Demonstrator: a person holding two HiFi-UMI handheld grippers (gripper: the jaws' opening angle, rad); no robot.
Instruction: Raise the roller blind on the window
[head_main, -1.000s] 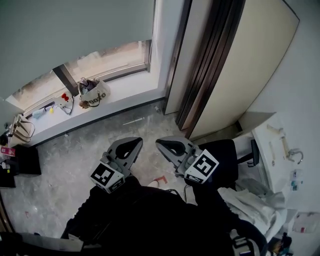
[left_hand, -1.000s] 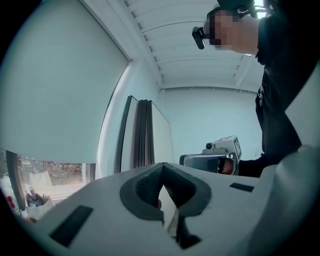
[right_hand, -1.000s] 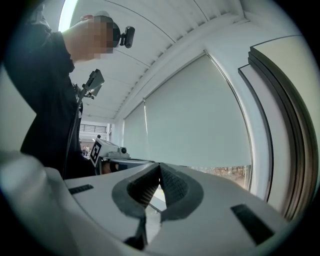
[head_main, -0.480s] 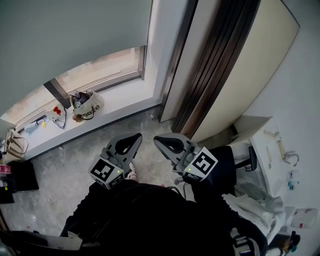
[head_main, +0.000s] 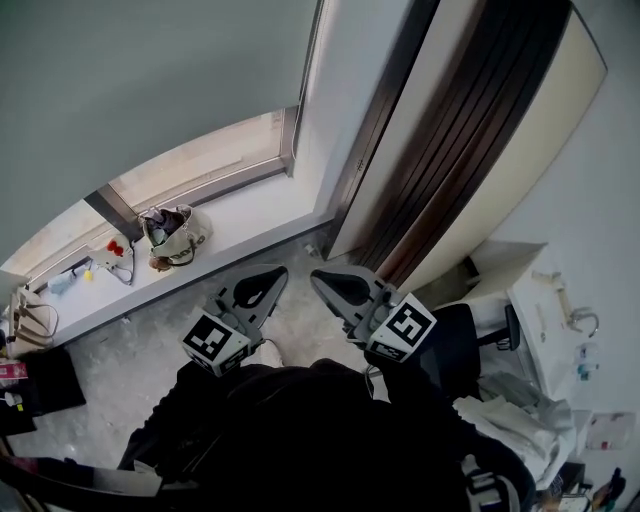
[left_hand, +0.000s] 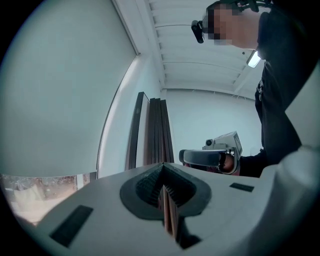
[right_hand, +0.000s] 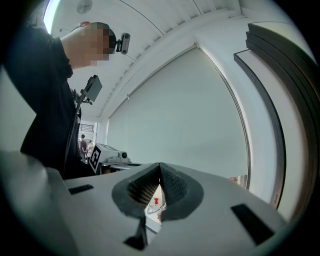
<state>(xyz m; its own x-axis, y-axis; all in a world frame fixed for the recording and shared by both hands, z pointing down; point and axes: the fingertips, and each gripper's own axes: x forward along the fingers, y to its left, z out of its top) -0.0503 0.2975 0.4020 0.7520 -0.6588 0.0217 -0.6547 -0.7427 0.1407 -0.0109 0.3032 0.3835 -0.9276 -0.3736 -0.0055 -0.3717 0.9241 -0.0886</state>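
Open-topped bag on window sill, contents unclear, left tool and right tool both closed, empty

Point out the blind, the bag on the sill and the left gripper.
blind (head_main: 150, 80), head view, middle of its grey fabric
bag (head_main: 185, 240), head view, its side
left gripper (head_main: 278, 272), head view, its shut fingertips
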